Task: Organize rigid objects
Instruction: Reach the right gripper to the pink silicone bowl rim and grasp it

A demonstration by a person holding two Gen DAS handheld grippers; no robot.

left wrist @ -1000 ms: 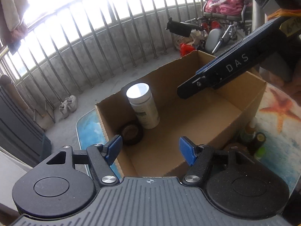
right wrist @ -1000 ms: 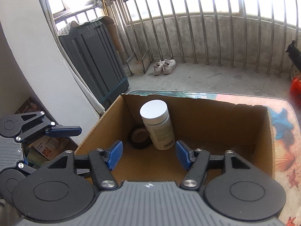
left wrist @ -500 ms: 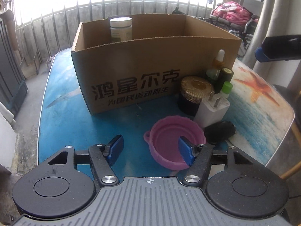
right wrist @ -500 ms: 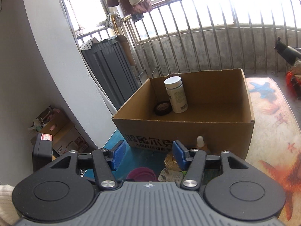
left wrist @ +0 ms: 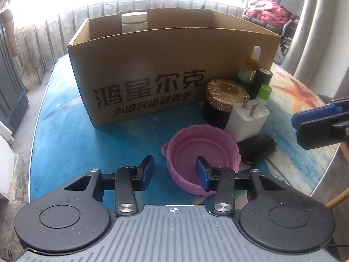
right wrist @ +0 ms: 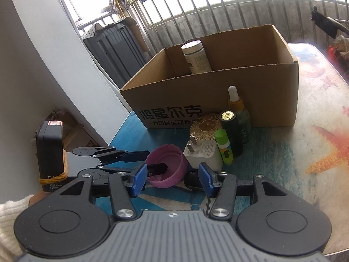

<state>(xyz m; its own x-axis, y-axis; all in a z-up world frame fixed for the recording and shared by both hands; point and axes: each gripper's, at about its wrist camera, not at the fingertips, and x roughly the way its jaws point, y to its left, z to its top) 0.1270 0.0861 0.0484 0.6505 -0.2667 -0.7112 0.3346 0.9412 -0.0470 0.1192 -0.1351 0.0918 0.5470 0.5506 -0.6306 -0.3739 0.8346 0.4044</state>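
Observation:
A cardboard box [left wrist: 152,69] stands on the table with a white-capped bottle [left wrist: 134,23] inside. In front of it lie a pink lid [left wrist: 201,148], a white plug adapter [left wrist: 246,120], a gold-topped jar [left wrist: 224,100], a dropper bottle [left wrist: 250,65], a dark tube [left wrist: 262,80], a green-capped tube [left wrist: 265,93] and a small black object [left wrist: 257,147]. My left gripper [left wrist: 174,172] is open, its right finger inside the pink lid, its left finger outside the rim. My right gripper [right wrist: 172,178] is open and empty, above the pink lid [right wrist: 166,166] and adapter [right wrist: 204,155].
The table [left wrist: 61,131] has a blue sea print with a starfish [right wrist: 329,150] on the right. A balcony railing [right wrist: 218,11] and a dark cabinet [right wrist: 113,50] stand behind. The table edge runs close on the left and right.
Both grippers have pulled back out of the box and come down to the objects in front. The left gripper now straddles the pink lid's rim.

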